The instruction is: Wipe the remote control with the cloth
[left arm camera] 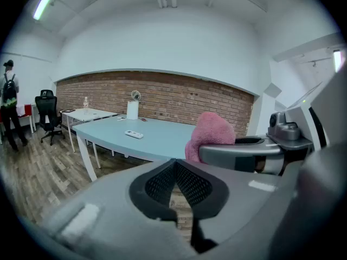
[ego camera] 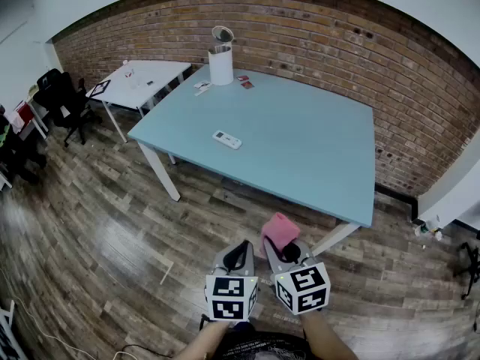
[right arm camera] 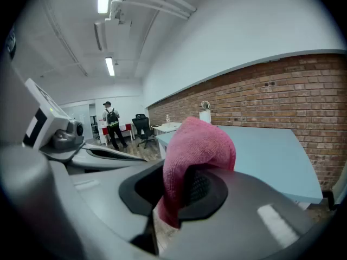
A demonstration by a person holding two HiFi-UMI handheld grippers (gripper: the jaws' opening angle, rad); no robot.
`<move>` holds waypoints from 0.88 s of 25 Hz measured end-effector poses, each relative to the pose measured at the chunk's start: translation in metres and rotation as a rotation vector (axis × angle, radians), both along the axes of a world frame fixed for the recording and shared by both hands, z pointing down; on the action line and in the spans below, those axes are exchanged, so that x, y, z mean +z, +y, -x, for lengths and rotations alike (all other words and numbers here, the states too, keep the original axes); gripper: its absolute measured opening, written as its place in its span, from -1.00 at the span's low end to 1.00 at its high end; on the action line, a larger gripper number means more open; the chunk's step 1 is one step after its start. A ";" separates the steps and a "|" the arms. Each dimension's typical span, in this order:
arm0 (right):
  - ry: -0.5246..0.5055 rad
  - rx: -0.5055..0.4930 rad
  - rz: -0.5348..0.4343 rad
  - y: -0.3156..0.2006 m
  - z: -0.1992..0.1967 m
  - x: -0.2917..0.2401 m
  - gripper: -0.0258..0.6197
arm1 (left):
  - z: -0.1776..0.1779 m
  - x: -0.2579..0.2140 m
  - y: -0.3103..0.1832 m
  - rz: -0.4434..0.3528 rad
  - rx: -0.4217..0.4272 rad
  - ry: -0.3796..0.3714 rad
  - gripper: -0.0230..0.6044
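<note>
Right claw [right arm camera: 174, 191] grips cloth [right arm camera: 199, 145] — remote [ego camera: 226, 139] distant, tiny.

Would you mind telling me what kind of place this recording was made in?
Probably an office or workroom: a large light-blue table and a smaller white desk stand by a brick wall, with a black office chair nearby.

Counting up everything showing here
I'm seeing two tables, blue table [ego camera: 315, 141] and white table [ego camera: 161, 70], one remote control [ego camera: 226, 139], one pink cloth [ego camera: 280, 231], two grippers, left gripper [ego camera: 244, 246] and right gripper [ego camera: 285, 247], one white canister [ego camera: 220, 67], one black chair [ego camera: 64, 96], one person [right arm camera: 111, 124] standing.
</note>
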State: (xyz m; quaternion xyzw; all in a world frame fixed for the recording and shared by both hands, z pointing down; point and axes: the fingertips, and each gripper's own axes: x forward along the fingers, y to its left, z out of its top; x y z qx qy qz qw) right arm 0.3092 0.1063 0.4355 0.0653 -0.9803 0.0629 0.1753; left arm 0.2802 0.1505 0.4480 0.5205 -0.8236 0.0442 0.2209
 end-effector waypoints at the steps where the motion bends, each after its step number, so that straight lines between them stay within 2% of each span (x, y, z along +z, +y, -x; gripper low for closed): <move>1: 0.000 0.000 -0.001 0.000 0.001 0.000 -0.76 | 0.000 0.001 0.000 0.003 0.001 -0.001 -0.94; 6: 0.010 0.000 -0.008 -0.002 0.012 0.002 -0.76 | 0.008 0.005 0.000 0.004 0.007 0.004 -0.94; 13: 0.001 0.022 0.006 0.005 0.046 0.004 -0.75 | 0.045 0.006 0.008 0.010 0.012 0.008 -0.95; 22: 0.025 0.002 0.023 0.007 0.086 0.016 -0.75 | 0.084 0.017 0.014 0.020 -0.009 0.033 -0.94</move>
